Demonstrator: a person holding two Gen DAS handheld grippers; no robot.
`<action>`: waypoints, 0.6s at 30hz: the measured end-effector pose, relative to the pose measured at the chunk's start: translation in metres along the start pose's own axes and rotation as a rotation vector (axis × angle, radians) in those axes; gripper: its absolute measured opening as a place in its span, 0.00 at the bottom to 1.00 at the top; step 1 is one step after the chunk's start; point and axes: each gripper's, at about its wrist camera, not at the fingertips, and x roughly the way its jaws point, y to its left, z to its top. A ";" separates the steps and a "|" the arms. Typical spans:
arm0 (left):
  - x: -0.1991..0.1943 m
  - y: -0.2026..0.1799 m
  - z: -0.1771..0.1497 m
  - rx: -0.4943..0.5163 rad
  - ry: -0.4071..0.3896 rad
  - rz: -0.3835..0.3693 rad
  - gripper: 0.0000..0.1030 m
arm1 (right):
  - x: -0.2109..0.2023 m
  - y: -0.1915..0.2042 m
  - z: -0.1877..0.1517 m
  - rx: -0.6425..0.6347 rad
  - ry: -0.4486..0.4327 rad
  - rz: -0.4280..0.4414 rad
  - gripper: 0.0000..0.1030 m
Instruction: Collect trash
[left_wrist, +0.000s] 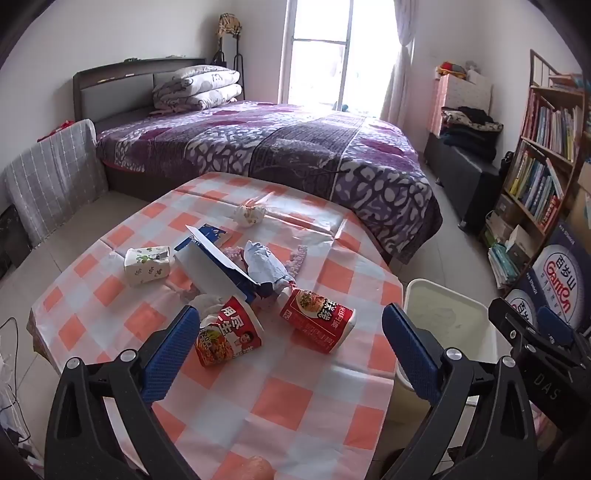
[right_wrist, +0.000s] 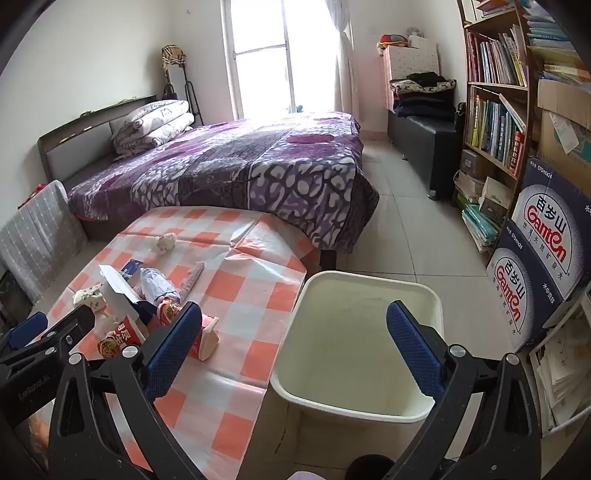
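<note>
A small surface (left_wrist: 325, 406) covered in an orange-and-white checked cloth stands at the foot of a bed with a purple patterned quilt (left_wrist: 280, 147). Litter sits in a loose heap toward the surface's near left part: two red instant-noodle cups lying on their sides, one (left_wrist: 229, 338) nearest the left tool and stuffed with white tissue, the other (left_wrist: 319, 319) just to its right; behind them a torn blue-and-white carton (left_wrist: 218, 258), a crumpled pale wrapper (left_wrist: 267, 264) and a small floral tissue pack (left_wrist: 147, 264). A crumpled paper ball (left_wrist: 251, 214) lies apart, toward the far edge. A cream plastic waste bin (right_wrist: 369, 295) stands on the tiled floor against the surface's right edge, its mouth open and apparently empty, likely set there so litter can be dropped straight in. The left tool (left_wrist: 291, 350) hovers over the near edge with its blue-padded jaws spread wide and nothing between them, angled down at the noodle cups as if lining up a first pick. The right tool (right_wrist: 295, 350) is likewise spread wide and empty, poised above the bin's near rim. None of the trash appears collected yet. A bookshelf (right_wrist: 495, 92) fills the right wall.
</note>
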 end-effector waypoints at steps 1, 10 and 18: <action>0.000 0.000 0.000 0.002 -0.003 0.002 0.93 | 0.000 0.000 0.000 -0.001 -0.010 0.001 0.93; 0.001 -0.002 0.000 0.003 0.002 0.006 0.93 | 0.001 0.000 -0.001 0.010 0.003 0.007 0.93; 0.000 -0.001 -0.001 -0.002 0.006 -0.006 0.93 | 0.002 0.001 -0.003 0.012 0.005 0.010 0.93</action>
